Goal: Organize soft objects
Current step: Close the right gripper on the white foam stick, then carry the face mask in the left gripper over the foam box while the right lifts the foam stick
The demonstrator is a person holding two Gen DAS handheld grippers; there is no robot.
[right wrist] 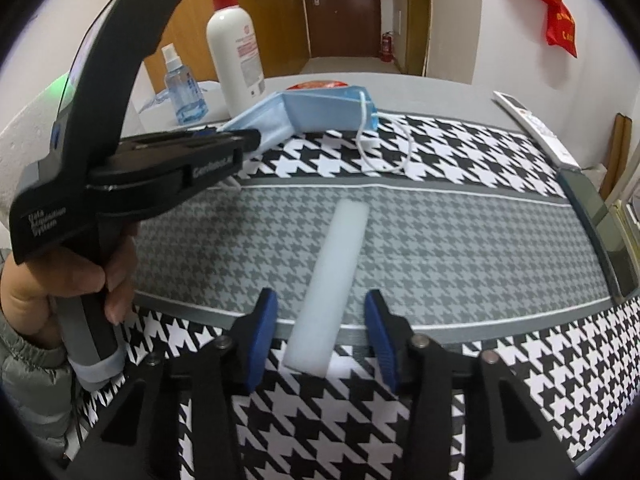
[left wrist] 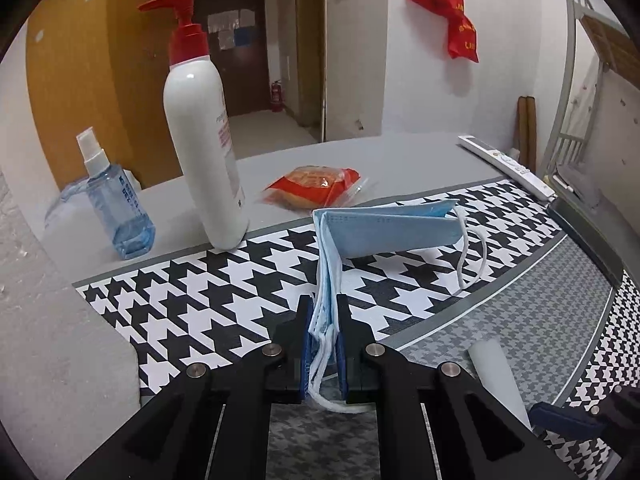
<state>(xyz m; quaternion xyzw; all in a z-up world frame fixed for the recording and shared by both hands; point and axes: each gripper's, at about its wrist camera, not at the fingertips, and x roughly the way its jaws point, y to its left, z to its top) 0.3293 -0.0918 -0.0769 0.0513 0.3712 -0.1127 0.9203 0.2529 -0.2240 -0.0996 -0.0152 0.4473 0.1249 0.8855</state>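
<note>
My left gripper (left wrist: 324,344) pinches the blue mask (left wrist: 384,228) at one end, lifting it over the houndstooth mat (left wrist: 180,300) near the pump bottle (left wrist: 200,128). My right gripper (right wrist: 322,336) straddles the white foam strip (right wrist: 332,272), pads clear.

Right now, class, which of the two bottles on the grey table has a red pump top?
The tall white plastic bottle; the small clear blue bottle beside it has a white spray top.

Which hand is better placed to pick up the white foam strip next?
The right. Its gripper is open with the white foam strip between its fingers, pads not yet touching. The left gripper is shut on the blue face mask.
</note>
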